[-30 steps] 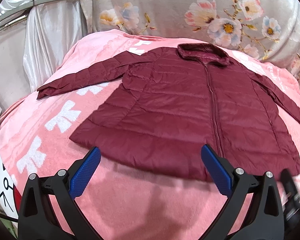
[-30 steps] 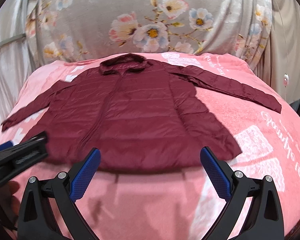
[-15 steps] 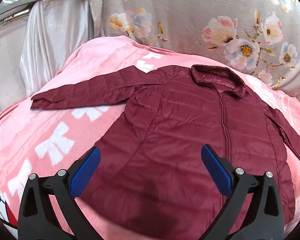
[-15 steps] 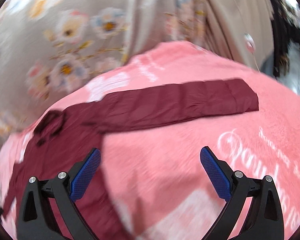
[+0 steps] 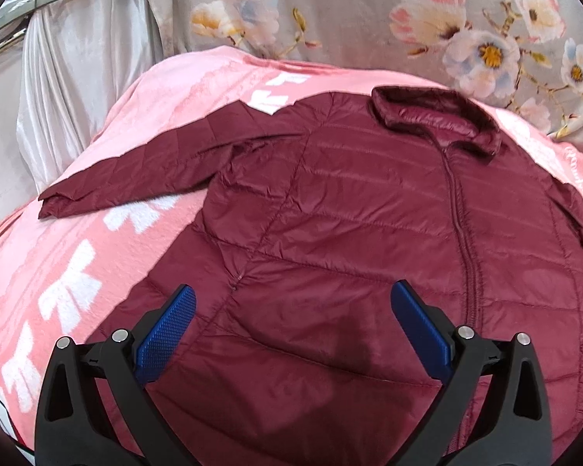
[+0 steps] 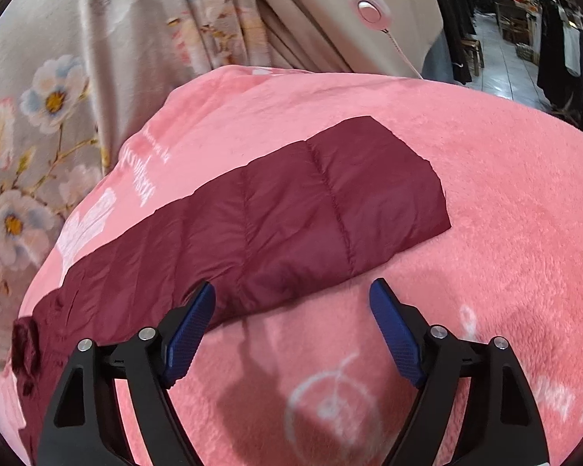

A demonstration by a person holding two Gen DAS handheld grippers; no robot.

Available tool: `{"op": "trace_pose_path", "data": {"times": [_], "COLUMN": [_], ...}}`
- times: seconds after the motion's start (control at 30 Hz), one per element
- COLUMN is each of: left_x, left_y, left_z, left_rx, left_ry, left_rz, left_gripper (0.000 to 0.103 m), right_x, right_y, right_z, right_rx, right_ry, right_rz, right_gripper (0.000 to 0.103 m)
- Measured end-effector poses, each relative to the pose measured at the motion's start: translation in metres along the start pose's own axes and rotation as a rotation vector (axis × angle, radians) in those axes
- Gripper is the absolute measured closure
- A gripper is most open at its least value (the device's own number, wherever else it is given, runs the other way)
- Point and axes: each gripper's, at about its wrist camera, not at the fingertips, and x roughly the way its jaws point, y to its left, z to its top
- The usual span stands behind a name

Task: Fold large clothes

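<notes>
A maroon quilted jacket (image 5: pixel 369 233) lies flat and zipped, front up, on a pink blanket (image 5: pixel 182 89). Its left sleeve (image 5: pixel 136 171) stretches out toward the left edge. My left gripper (image 5: pixel 293 330) is open and empty, hovering over the jacket's lower left front. In the right wrist view the jacket's other sleeve (image 6: pixel 291 209) lies straight across the blanket (image 6: pixel 505 194), cuff toward the right. My right gripper (image 6: pixel 293 326) is open and empty just in front of that sleeve, its left finger at the sleeve's near edge.
A floral grey cloth (image 5: pixel 369 11) hangs behind the blanket. A silvery curtain (image 5: pixel 77 77) hangs at the far left. A white corded switch (image 6: pixel 369 7) hangs at the right, with a shop aisle (image 6: pixel 505 39) beyond.
My left gripper has moved forward over the jacket's body. My right gripper has swung right and closed in on the outstretched sleeve. Both stay open.
</notes>
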Motion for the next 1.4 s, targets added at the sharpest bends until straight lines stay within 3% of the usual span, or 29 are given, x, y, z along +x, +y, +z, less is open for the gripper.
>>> {"op": "trace_pose_path", "data": {"times": [0.03, 0.1, 0.13, 0.17, 0.27, 0.4, 0.53, 0.63, 0.73, 0.9, 1.0, 1.07, 1.17, 1.27, 1.4], "left_x": [0.003, 0.008, 0.011, 0.012, 0.014, 0.015, 0.019, 0.023, 0.029, 0.042, 0.050, 0.054, 0.054, 0.050, 0.046], "left_y": [-0.001, -0.004, -0.005, -0.005, -0.002, 0.008, 0.023, 0.038, 0.057, 0.088, 0.098, 0.101, 0.101, 0.096, 0.091], "left_z": [-0.002, -0.004, -0.005, -0.005, -0.003, 0.008, 0.020, 0.029, 0.034, 0.033, 0.033, 0.033, 0.039, 0.045, 0.047], "left_rx": [0.005, 0.016, 0.022, 0.024, 0.019, -0.002, -0.022, -0.041, -0.071, -0.121, -0.141, -0.154, -0.175, -0.190, -0.192], "left_ry": [0.007, 0.014, 0.017, 0.020, 0.019, -0.001, -0.005, -0.008, 0.008, 0.042, 0.067, 0.086, 0.095, 0.092, 0.081], "left_rz": [0.003, 0.011, 0.014, 0.015, 0.013, 0.022, 0.045, 0.073, 0.094, 0.121, 0.106, 0.066, -0.023, -0.096, -0.105], "left_gripper": [0.005, 0.005, 0.005, 0.005, 0.005, 0.005, 0.005, 0.005, 0.005, 0.005, 0.005, 0.005, 0.005, 0.005, 0.005], "right_x": [0.002, 0.011, 0.015, 0.017, 0.004, -0.043, -0.091, -0.111, -0.119, -0.121, -0.120, -0.121, -0.137, -0.142, -0.125], "right_y": [0.001, 0.006, 0.009, 0.013, 0.039, 0.114, 0.209, 0.279, 0.322, 0.355, 0.363, 0.360, 0.346, 0.346, 0.338], "right_z": [0.002, 0.008, 0.010, 0.011, 0.012, -0.001, -0.049, -0.108, -0.168, -0.261, -0.311, -0.332, -0.329, -0.309, -0.281], "right_rx": [-0.003, -0.018, -0.023, -0.028, -0.101, -0.291, -0.520, -0.692, -0.801, -0.960, -1.055, -1.095, -1.078, -1.045, -0.934], "right_ry": [-0.006, -0.007, -0.001, 0.006, -0.058, -0.181, -0.233, -0.180, -0.079, 0.054, 0.141, 0.158, 0.113, 0.090, 0.150], "right_rz": [-0.009, -0.018, -0.010, -0.001, 0.017, 0.164, 0.352, 0.508, 0.633, 0.733, 0.759, 0.750, 0.792, 0.807, 0.762], "right_gripper": [0.033, 0.054, 0.077, 0.092, 0.097, 0.097, 0.097, 0.097, 0.097, 0.097, 0.090, 0.065, 0.040, 0.037, 0.037]}}
